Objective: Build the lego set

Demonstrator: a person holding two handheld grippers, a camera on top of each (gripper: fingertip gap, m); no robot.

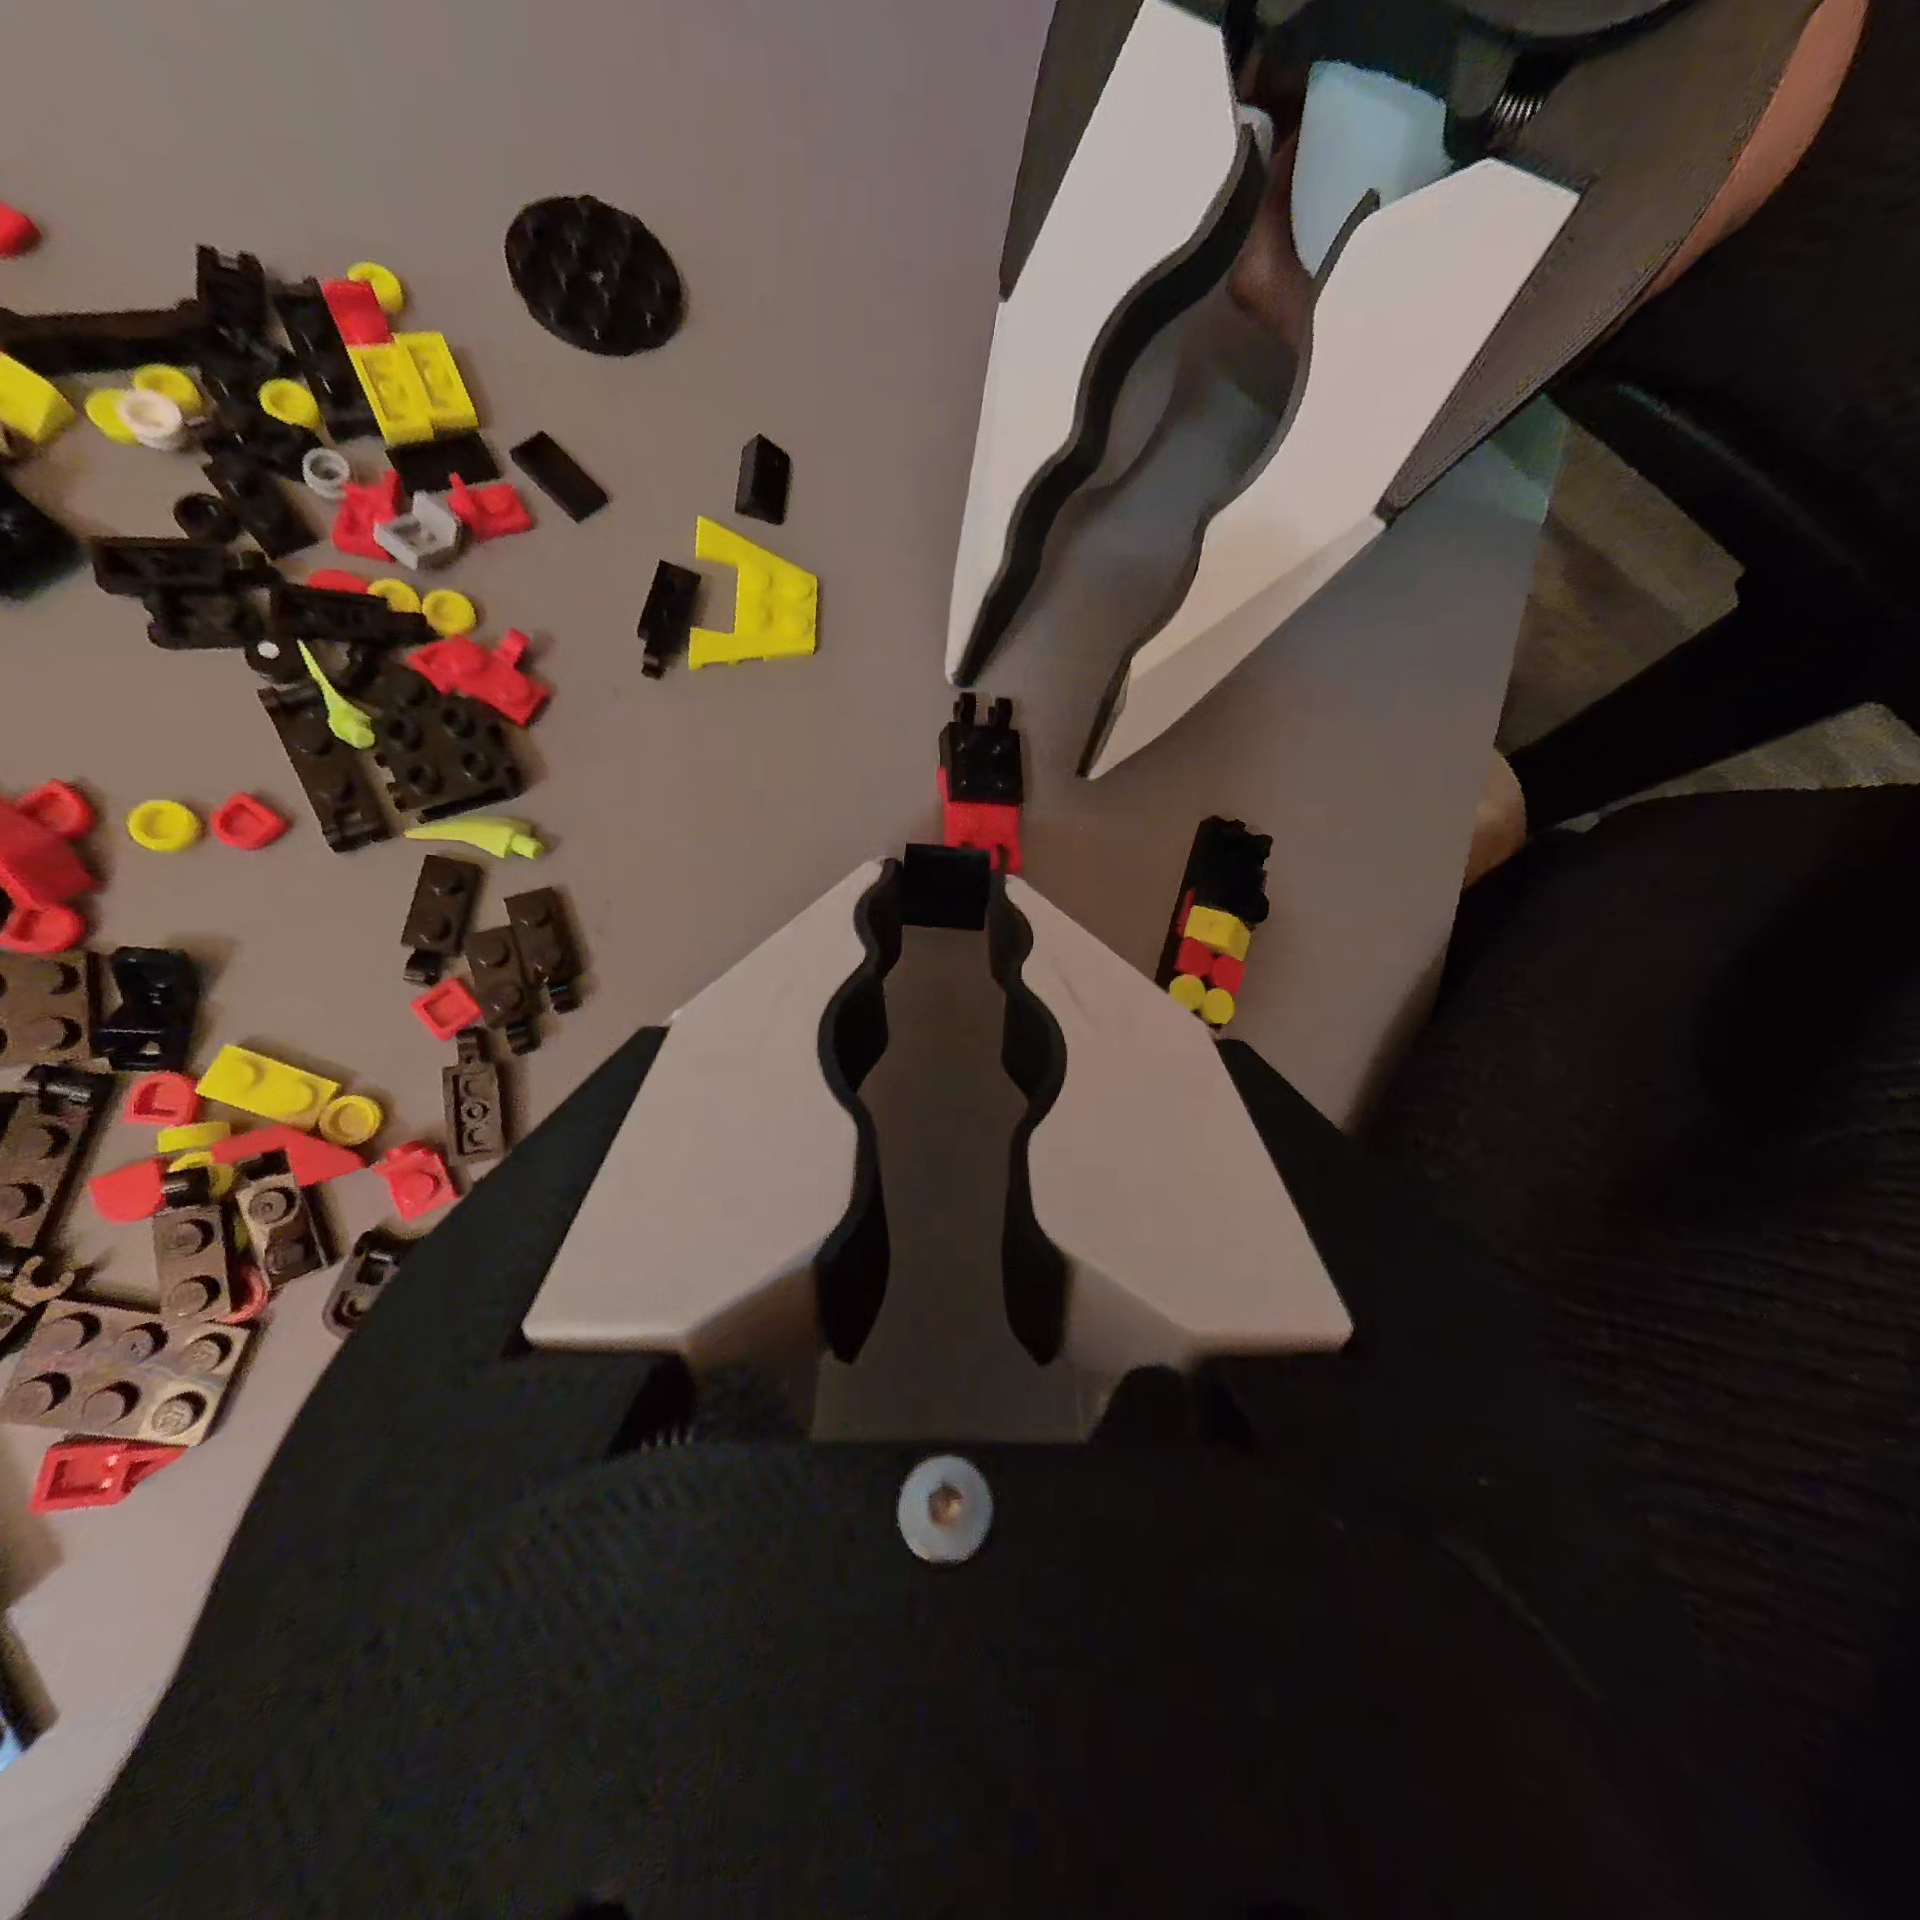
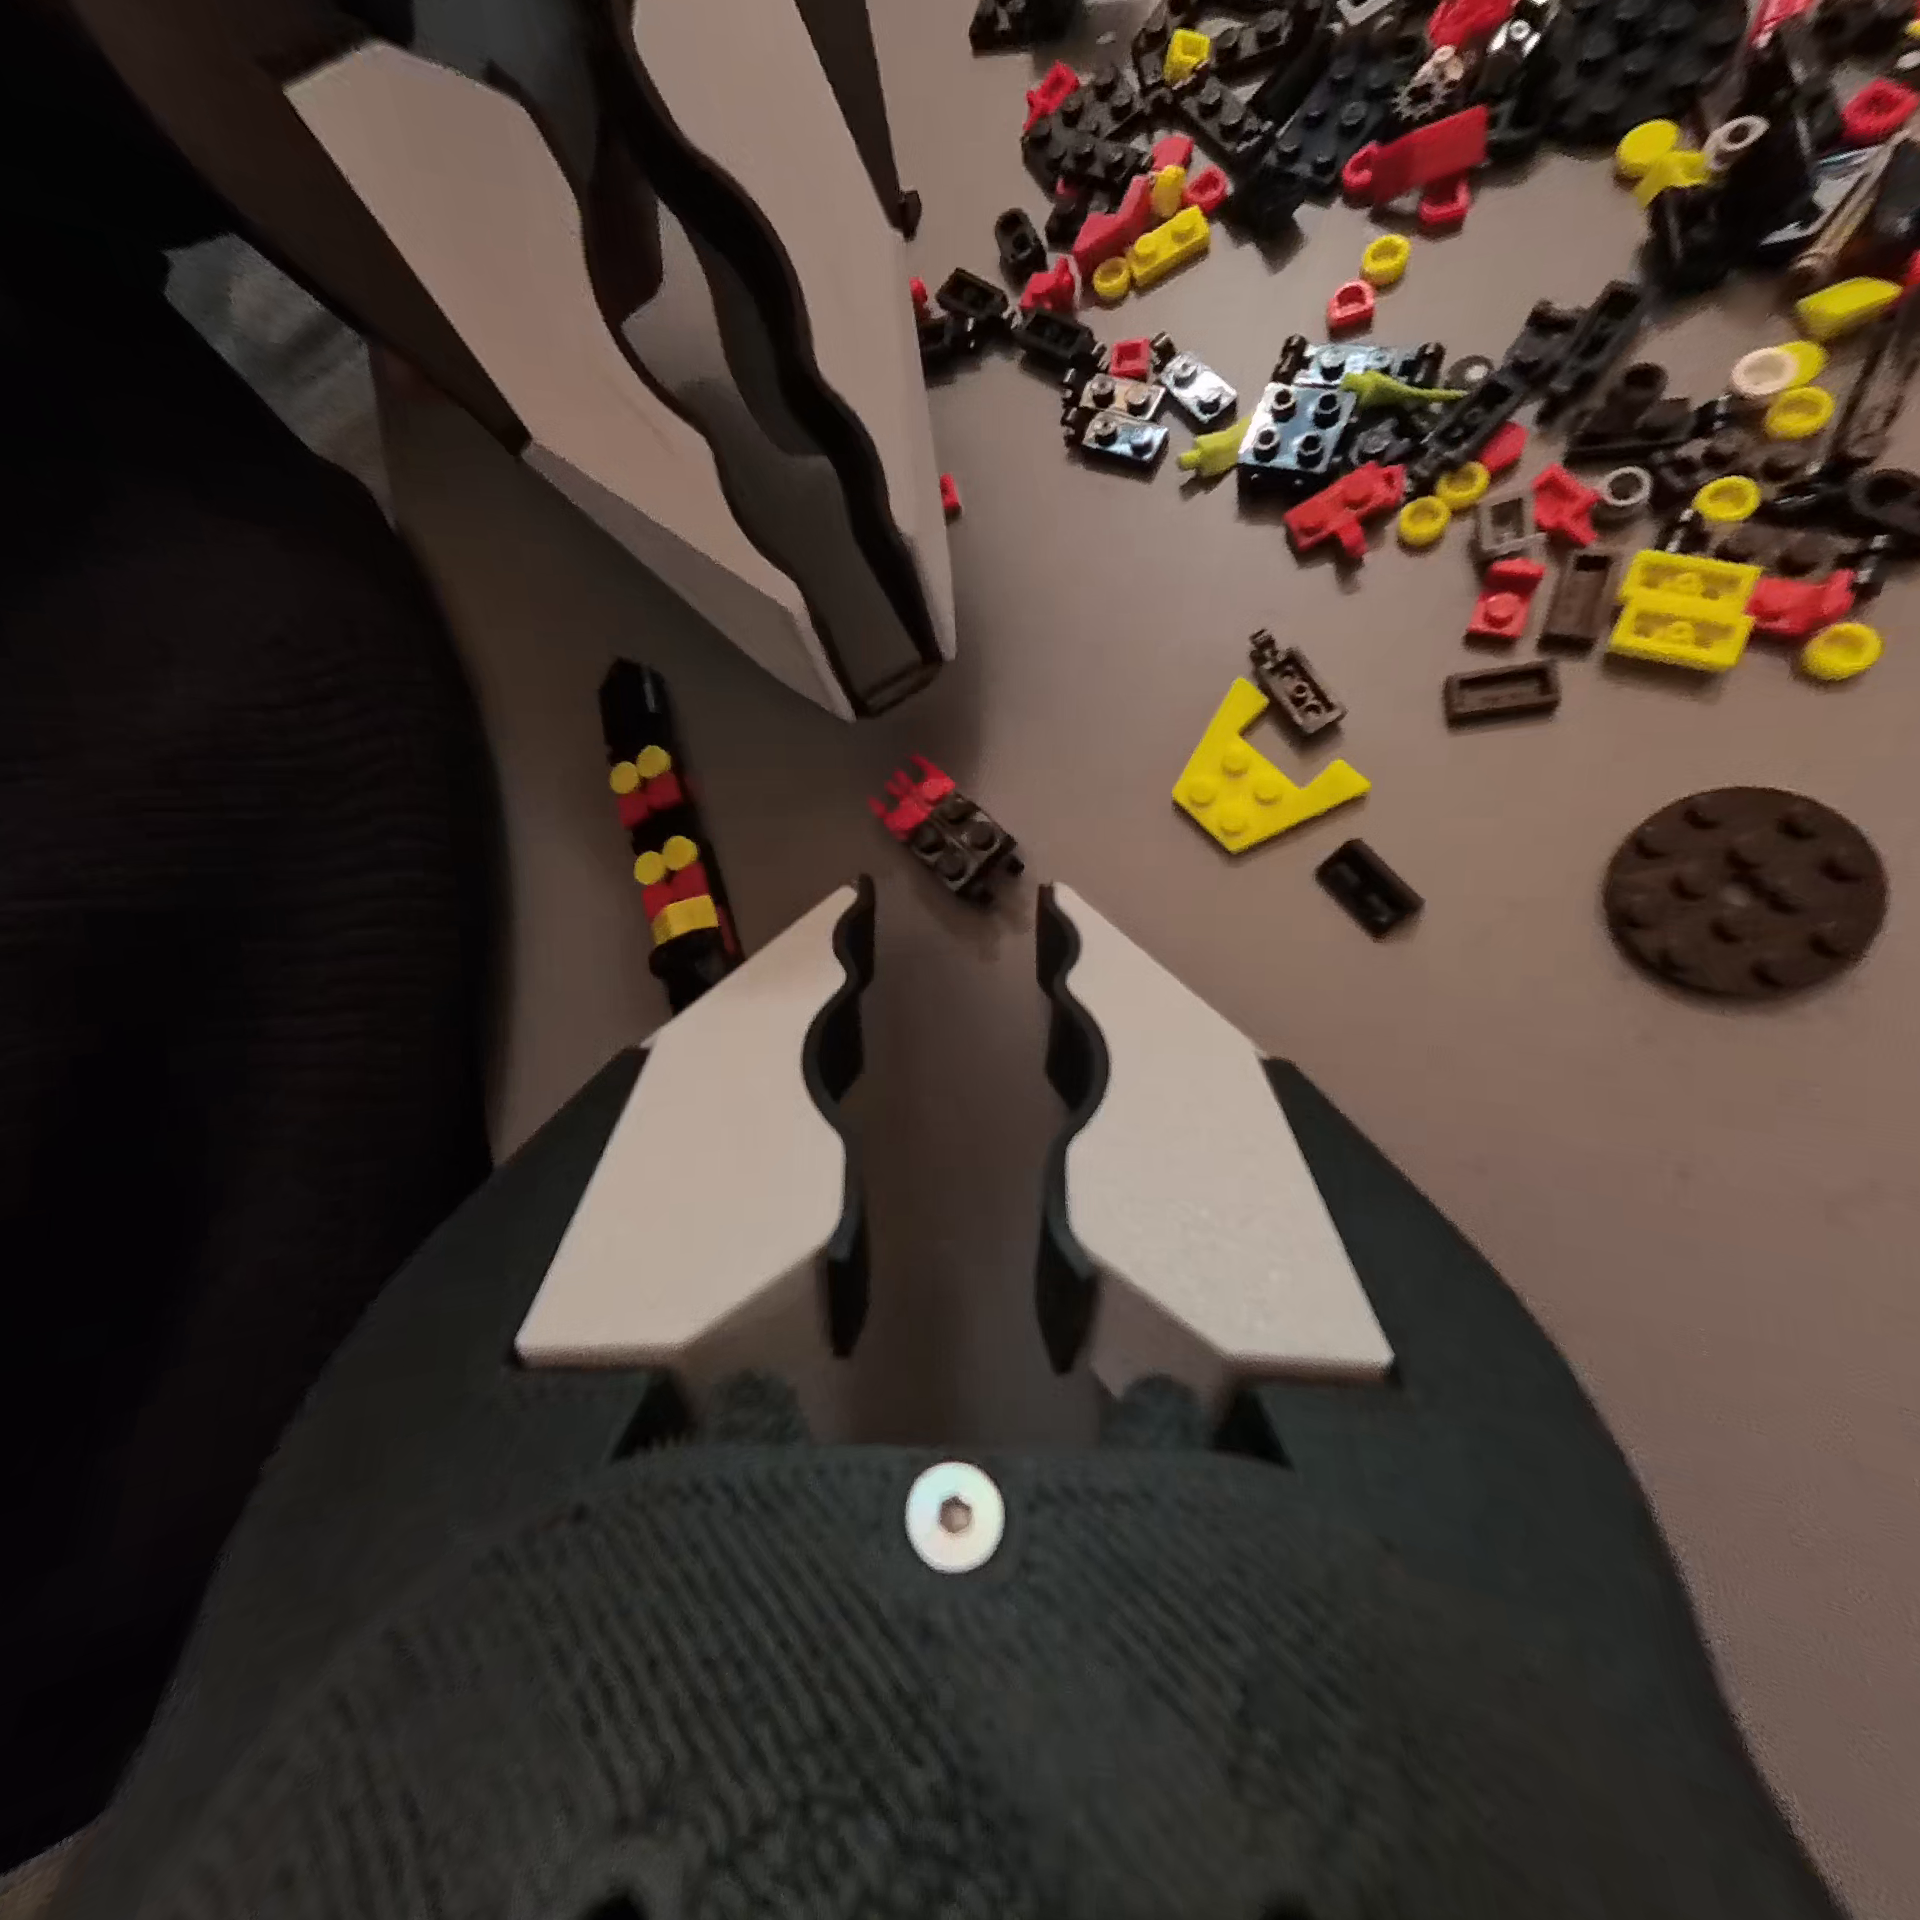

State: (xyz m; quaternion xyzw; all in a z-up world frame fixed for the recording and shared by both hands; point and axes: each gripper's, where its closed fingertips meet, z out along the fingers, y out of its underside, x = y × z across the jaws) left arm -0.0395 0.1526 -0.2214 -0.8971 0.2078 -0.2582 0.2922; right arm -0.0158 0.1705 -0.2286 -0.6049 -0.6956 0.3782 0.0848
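Note:
My left gripper (image 1: 943, 881) is shut on a small black brick (image 1: 943, 885) at its fingertips, just above a small red and black assembly (image 1: 982, 790) that lies on the grey table (image 1: 831, 208). My right gripper (image 2: 954, 894) is open and empty, with the same assembly (image 2: 951, 842) just beyond its tips. In the left wrist view the right gripper (image 1: 1023, 722) comes in from the top right, its tips beside the assembly. In the right wrist view the left gripper (image 2: 894, 681) comes in from the upper left. A long black, red and yellow assembly (image 1: 1216, 935) (image 2: 665, 842) lies near the table edge.
A yellow wedge plate (image 1: 758, 597) (image 2: 1262, 774) and a round black plate (image 1: 592, 275) (image 2: 1745, 894) lie apart from a wide scatter of loose black, red and yellow pieces (image 1: 312, 520) (image 2: 1558, 312). The table edge (image 1: 1455, 831) runs close by the long assembly, with dark fabric beyond. Left tips to right tips: about 4 cm.

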